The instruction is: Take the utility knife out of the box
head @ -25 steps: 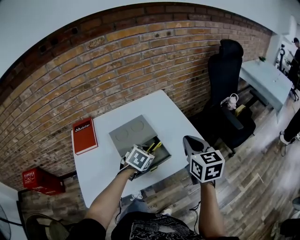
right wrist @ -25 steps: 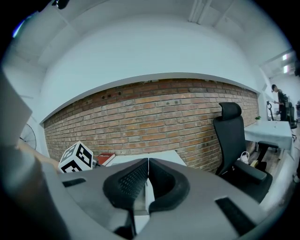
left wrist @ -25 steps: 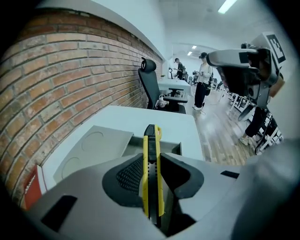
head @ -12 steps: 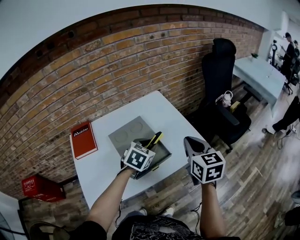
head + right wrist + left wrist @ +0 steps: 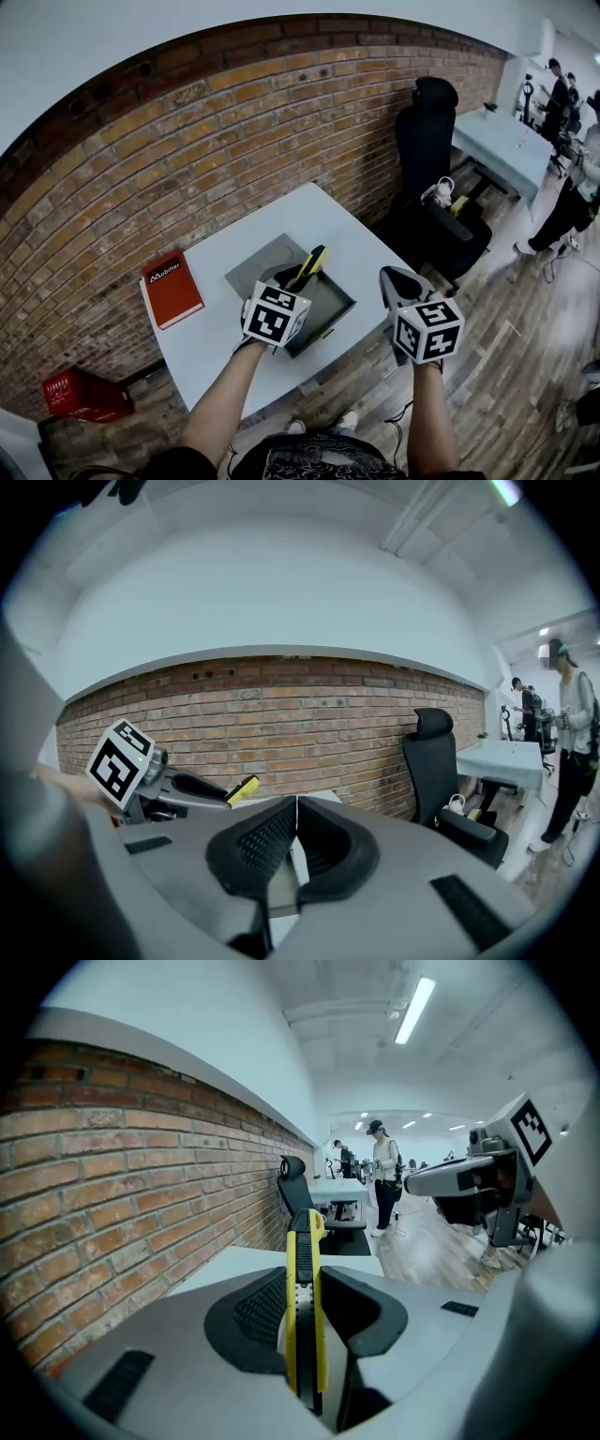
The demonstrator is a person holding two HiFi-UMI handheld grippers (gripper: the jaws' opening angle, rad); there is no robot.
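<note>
Rough brick wall (image 5: 234, 122), smooth matt table (image 5: 328, 220), yellow plastic utility knife (image 5: 305, 1316)

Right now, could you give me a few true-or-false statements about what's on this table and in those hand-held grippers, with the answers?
1. The left hand-held gripper grips a yellow utility knife. True.
2. The knife lies in the grey box. False: it is clamped in the jaws, clear of the box.
3. The right hand-held gripper is shut with nothing in it. True.
4. The red book sits inside the box. False: it lies on the white table, beside the box.
</note>
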